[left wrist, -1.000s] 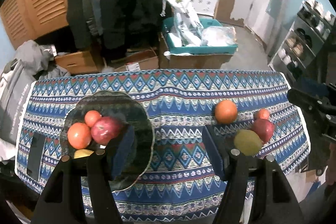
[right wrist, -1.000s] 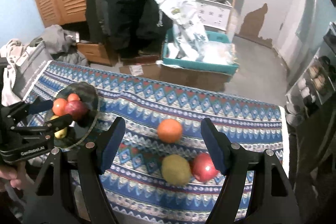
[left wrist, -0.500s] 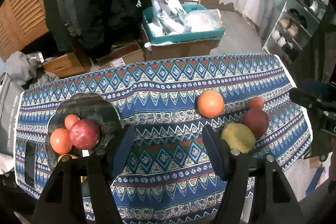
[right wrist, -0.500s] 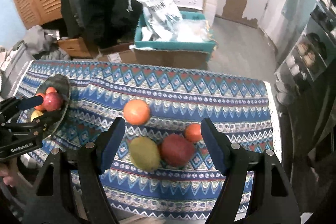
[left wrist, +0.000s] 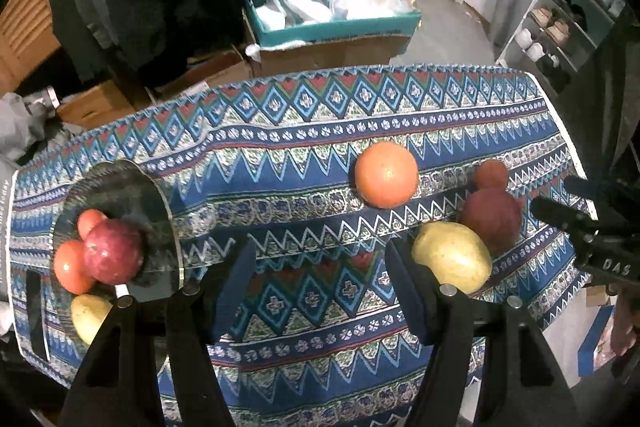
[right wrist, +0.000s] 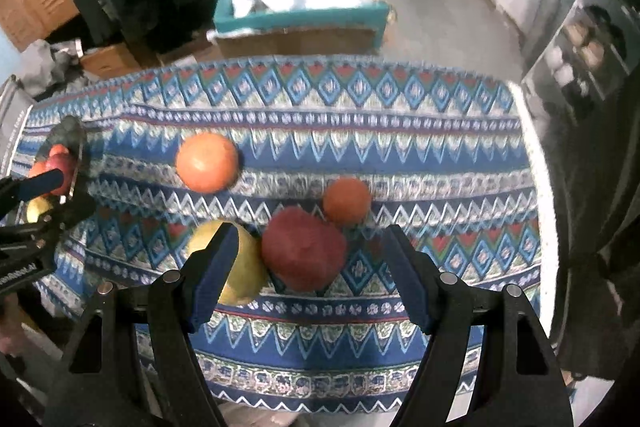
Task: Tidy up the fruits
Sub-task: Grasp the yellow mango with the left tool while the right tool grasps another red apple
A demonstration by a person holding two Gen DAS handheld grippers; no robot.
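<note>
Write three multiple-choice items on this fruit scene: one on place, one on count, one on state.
1. Where is the plate?
A. at the cloth's left end
B. at the cloth's right end
C. on the floor

2. How many fruits lie loose on the cloth?
A. two
B. four
C. six

3. How is the right tool?
A. shut on the big orange
B. open above the red apple
C. shut on the plate

Answers:
1. A, the plate sits far left.
2. B: big orange, small orange, red apple, yellow fruit.
3. B, nothing touches its pads.
</note>
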